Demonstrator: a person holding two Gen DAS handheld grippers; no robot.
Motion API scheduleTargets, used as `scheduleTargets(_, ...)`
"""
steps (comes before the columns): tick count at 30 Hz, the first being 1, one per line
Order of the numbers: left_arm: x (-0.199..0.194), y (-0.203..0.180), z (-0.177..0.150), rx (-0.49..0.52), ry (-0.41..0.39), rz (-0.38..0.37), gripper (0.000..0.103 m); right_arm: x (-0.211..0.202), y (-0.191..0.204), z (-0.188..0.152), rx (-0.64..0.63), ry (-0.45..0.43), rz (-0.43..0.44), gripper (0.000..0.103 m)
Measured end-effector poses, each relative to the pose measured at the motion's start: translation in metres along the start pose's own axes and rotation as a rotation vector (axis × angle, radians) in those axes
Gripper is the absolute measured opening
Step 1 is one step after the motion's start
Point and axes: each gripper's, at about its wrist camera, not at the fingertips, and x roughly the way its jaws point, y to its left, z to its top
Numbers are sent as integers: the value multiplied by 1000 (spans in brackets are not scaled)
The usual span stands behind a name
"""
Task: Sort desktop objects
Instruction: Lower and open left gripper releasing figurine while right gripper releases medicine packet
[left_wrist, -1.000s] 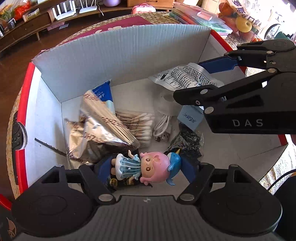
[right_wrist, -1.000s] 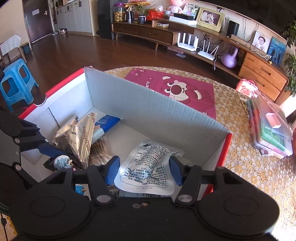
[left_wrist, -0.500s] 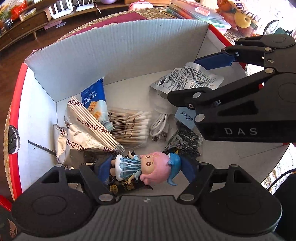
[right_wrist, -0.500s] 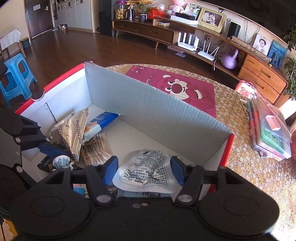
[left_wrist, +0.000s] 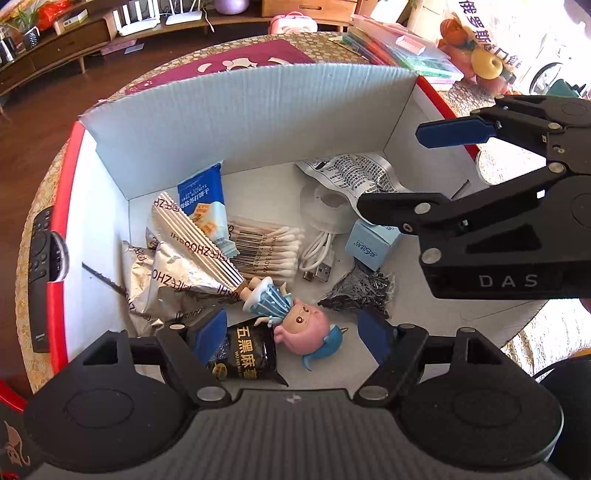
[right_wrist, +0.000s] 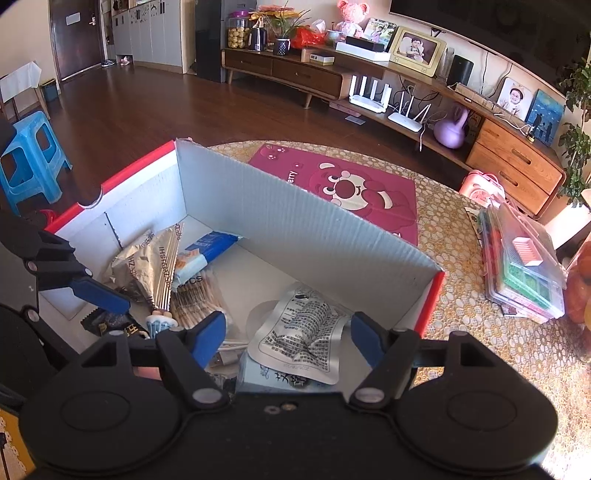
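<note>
We look down into the cardboard box (left_wrist: 240, 122), where the desk things get sorted so they stay in one place. On the far left, a black remote control (left_wrist: 40, 280) lies outside on the table, not yet in the box. Inside, crinkly silver snack bags (left_wrist: 177, 266) lean on each other, and a blue snack pack (left_wrist: 201, 199) rests on top of them. Next come the cotton swabs (left_wrist: 266, 247) and a white USB cable (left_wrist: 317, 254). The little doll (left_wrist: 291, 317) lies on its side on the box floor, its head on a black snack packet (left_wrist: 251, 350). Our left gripper (left_wrist: 291, 332) hangs right over the doll with its jaws spread wide, touching nothing. To the right, a silver pouch (right_wrist: 303, 328) lies flat on a small blue box (left_wrist: 373, 243). Our right gripper (right_wrist: 288, 336) hangs above that pouch, wide open too and holding nothing.
</note>
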Motion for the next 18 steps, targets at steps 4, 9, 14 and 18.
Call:
scheduleTargets(4,-10,-2,-2,-6,-13,2,77,-11,3,-1,1,-10,-2,75)
scheduleTargets(9,-23,-4,-7,-18,-35,7,77,-27,5,-3,10,-27,4,75)
scheduleTargets(14,-35,-4,-13,-34,-57,14,77,-44,8,-9,9,-43,2,77)
scheduleTargets(18,-44,-3,-17,-54,-79,15,77,-57,9,-17,16,-52,6,79)
